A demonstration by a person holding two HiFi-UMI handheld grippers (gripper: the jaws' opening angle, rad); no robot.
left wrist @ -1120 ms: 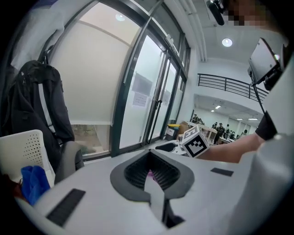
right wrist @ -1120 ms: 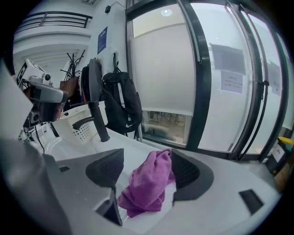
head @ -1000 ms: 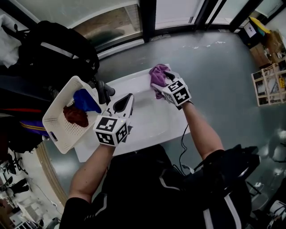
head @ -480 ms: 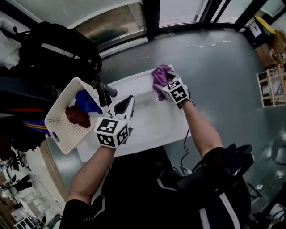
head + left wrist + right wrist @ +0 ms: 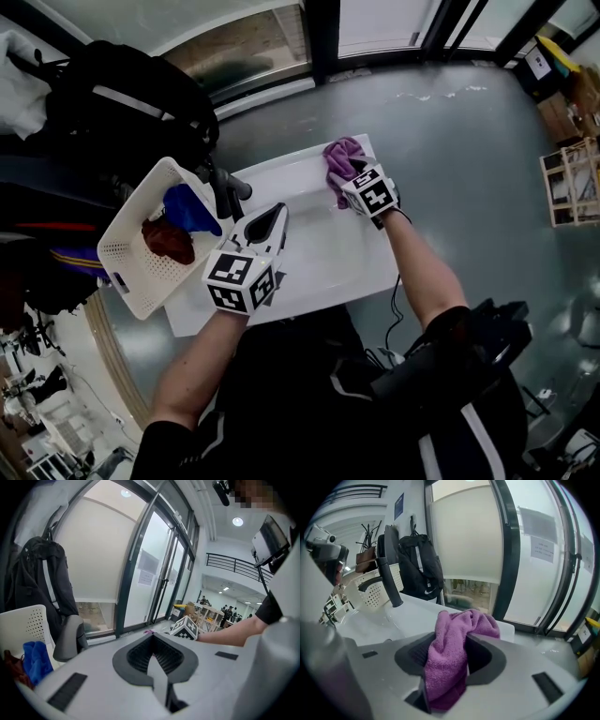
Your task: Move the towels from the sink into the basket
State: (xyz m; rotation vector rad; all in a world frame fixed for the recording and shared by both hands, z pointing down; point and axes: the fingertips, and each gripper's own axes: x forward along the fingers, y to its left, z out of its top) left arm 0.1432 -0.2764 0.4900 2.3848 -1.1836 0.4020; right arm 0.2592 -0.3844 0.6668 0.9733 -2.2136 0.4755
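A purple towel [image 5: 340,157] lies bunched at the far right corner of the white sink [image 5: 309,267]. My right gripper [image 5: 351,176] is lowered onto it; its jaws have just been closing and now pinch a fold of the purple towel [image 5: 461,625] between the pads [image 5: 480,658]. My left gripper [image 5: 270,217] hovers over the sink's left part, shut with nothing in it [image 5: 153,660]. The white basket [image 5: 122,258] stands left of the sink and holds a blue towel [image 5: 187,211] and a dark red towel [image 5: 169,241].
A dark faucet [image 5: 225,192] rises between basket and sink, left of my left gripper. A black backpack [image 5: 122,103] hangs behind the basket. Glass doors run along the far side, and a wooden shelf [image 5: 572,178] stands at the right on the grey floor.
The right gripper has sunk onto the purple towel and its jaws have come together on a fold of it. The left gripper has stayed in place.
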